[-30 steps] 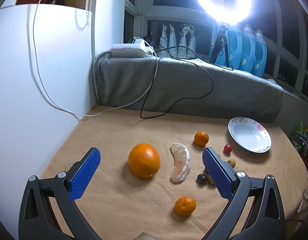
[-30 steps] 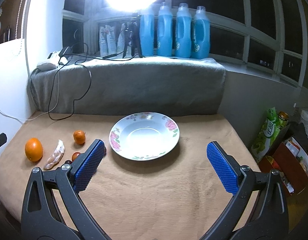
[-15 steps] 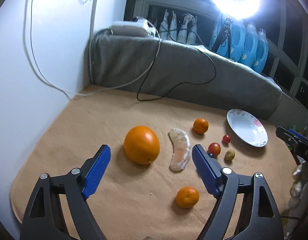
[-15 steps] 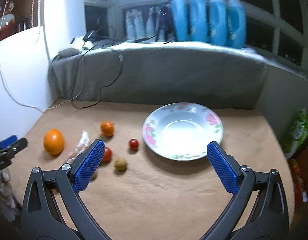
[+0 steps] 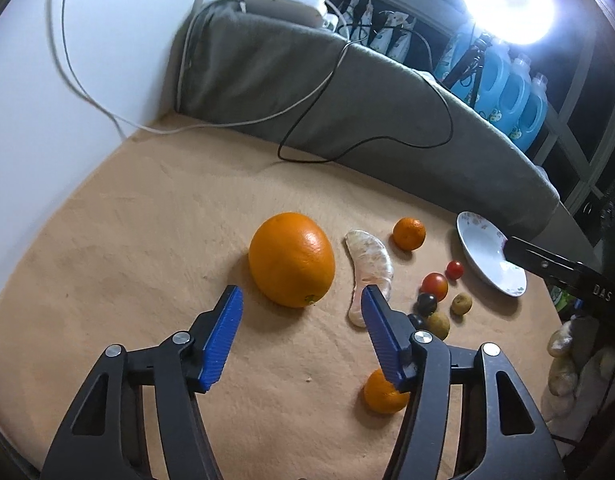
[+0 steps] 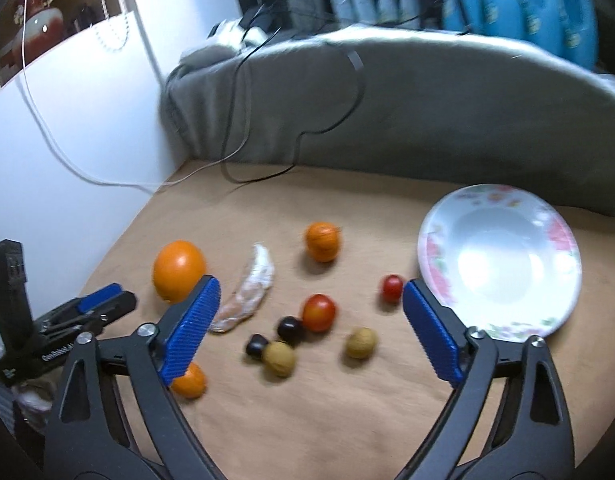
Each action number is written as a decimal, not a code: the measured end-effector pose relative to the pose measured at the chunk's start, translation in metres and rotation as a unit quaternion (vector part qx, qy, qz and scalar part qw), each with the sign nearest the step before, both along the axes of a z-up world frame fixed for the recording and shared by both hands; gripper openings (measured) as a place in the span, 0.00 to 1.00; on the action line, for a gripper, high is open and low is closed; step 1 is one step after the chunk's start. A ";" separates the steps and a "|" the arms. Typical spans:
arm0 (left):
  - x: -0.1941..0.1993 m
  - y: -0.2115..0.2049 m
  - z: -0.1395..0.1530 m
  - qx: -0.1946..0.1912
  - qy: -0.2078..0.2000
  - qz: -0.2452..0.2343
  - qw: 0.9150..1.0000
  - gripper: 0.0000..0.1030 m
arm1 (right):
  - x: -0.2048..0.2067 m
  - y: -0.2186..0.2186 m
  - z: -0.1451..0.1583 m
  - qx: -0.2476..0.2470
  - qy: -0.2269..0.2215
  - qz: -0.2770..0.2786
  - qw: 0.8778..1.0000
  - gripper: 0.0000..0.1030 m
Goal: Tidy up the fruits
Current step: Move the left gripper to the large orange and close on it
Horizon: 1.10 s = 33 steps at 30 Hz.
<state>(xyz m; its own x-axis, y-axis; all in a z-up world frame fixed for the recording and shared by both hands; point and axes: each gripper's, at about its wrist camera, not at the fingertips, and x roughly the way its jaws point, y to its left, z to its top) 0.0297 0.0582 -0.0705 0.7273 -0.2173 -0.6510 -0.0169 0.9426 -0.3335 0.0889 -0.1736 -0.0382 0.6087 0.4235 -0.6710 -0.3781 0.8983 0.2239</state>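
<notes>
A large orange (image 5: 292, 259) lies on the tan cloth just ahead of my open, empty left gripper (image 5: 301, 300). Beside it lie a peeled citrus segment (image 5: 369, 270), two mandarins (image 5: 409, 233) (image 5: 383, 396), two red tomatoes (image 5: 434, 285), dark and brown small fruits (image 5: 438, 324). A white flowered plate (image 6: 499, 260) stands empty at the right. My right gripper (image 6: 311, 304) is open and empty above the small fruits (image 6: 318, 312); the orange (image 6: 179, 270) and segment (image 6: 251, 292) show at its left.
A grey padded ledge (image 5: 347, 96) with cables (image 5: 387, 136) and a white power strip (image 5: 283, 0) borders the far side. A white wall (image 5: 47, 80) stands left. Blue bottles (image 5: 519, 100) and a ring light (image 5: 507, 0) are behind.
Both grippers have tilted down and moved closer to the fruit. The left one has neared the large orange. The right one has swung left from the plate toward the small fruits.
</notes>
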 end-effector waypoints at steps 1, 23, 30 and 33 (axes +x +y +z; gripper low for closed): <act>0.001 0.001 -0.002 -0.002 0.003 0.000 1.000 0.56 | 0.003 0.005 -0.002 0.003 0.008 0.008 1.000 0.88; 0.029 0.010 -0.026 -0.024 0.029 -0.020 0.999 0.49 | 0.073 0.118 -0.045 0.054 0.156 0.139 0.976 0.72; 0.033 0.011 -0.029 -0.040 0.032 -0.032 0.998 0.49 | 0.083 0.141 -0.054 0.065 0.183 0.156 0.968 0.72; 0.034 0.010 -0.029 -0.042 0.033 -0.036 0.998 0.49 | 0.086 0.148 -0.057 0.066 0.195 0.161 0.965 0.72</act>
<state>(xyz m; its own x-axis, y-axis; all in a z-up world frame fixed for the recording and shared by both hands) 0.0641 0.0685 -0.0998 0.6640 -0.3233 -0.6743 0.0254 0.9109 -0.4117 0.1750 -0.0253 -0.0954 0.1439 0.6455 -0.7501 -0.4974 0.7024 0.5091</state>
